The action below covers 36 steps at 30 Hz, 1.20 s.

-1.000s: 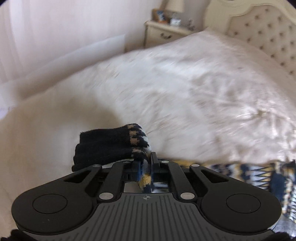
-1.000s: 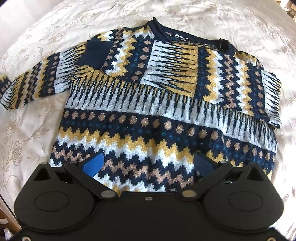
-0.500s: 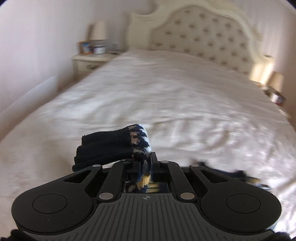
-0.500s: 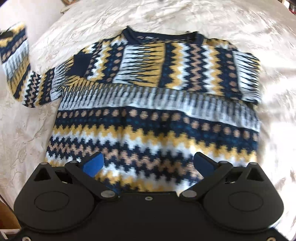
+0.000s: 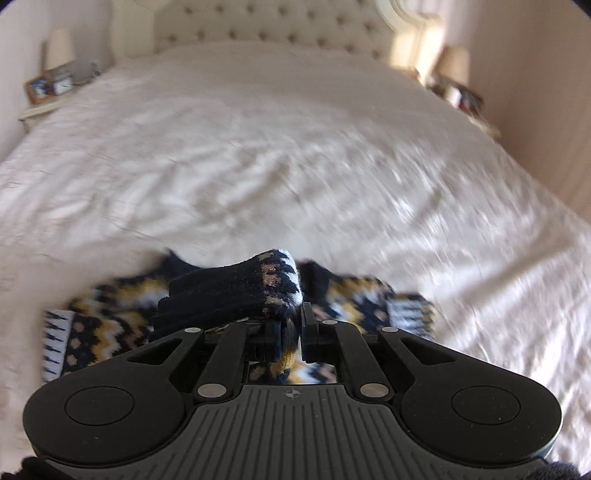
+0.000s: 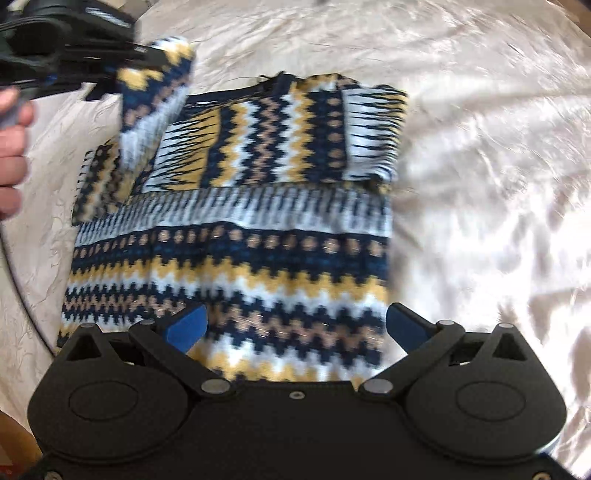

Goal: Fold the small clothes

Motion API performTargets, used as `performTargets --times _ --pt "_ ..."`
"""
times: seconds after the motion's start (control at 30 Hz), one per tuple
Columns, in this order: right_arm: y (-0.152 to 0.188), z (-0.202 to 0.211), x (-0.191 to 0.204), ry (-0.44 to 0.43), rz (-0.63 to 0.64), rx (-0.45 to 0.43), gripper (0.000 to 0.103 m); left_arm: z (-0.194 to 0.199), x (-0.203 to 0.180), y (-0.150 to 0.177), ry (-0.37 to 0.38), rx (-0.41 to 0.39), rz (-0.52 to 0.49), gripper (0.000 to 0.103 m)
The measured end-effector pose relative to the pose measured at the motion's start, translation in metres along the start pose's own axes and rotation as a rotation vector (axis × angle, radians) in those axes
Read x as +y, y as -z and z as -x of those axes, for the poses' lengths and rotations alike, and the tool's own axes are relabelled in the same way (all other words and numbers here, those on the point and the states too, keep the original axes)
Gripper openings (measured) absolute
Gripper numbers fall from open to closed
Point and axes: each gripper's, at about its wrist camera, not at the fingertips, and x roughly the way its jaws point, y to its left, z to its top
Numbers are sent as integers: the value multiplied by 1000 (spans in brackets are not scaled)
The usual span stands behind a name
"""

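You have one patterned sweater [image 6: 236, 236] lying flat on the cream bedspread [image 6: 480, 184], with one sleeve [image 6: 155, 99] lifted over its chest. Your left gripper [image 5: 290, 325] is clenched on that sleeve's dark cuff [image 5: 229, 295]. Your right gripper [image 6: 295, 325] hangs above the hem, jaws spread wide, grasping nothing. Two lamps flank the headboard [image 5: 266, 29], though blur makes the right one uncertain.

A wide bed [image 5: 258, 155] with a cream, wrinkled bedspread [image 6: 491, 192] fills both views. At its far end stands a tufted headboard [image 5: 273, 26]. A nightstand [image 5: 40, 107] with a lamp [image 5: 59, 50] flanks one side, another lamp [image 5: 452, 62] the other.
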Motion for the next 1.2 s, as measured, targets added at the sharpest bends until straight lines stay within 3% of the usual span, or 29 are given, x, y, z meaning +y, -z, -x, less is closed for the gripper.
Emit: performTargets --times 0.13,0.17,0.2,0.27,0.5,0.7,1.03,1.2 --pt "4 0 -16 3 -21 5 102 -21 -27 8 40 45 -32 10" --pt "4 0 -19 2 -29 7 102 -21 -31 10 53 53 -39 14" --pt "6 0 -22 1 -35 8 102 -24 -36 10 71 61 -45 24" --pt "7 0 -26 -2 -49 10 102 -27 -42 11 105 67 -52 32" --pt "6 -2 -29 -2 -67 6 102 -22 -57 3 150 33 -87 35" --pt "1 -6 -19 7 -60 -4 102 0 -31 4 171 -8 -64 35" --pt "-14 -16 19 73 25 -48 102 14 38 27 48 45 -25 35" --pt "-23 -16 52 184 167 -151 102 18 83 42 -29 74 54 35"
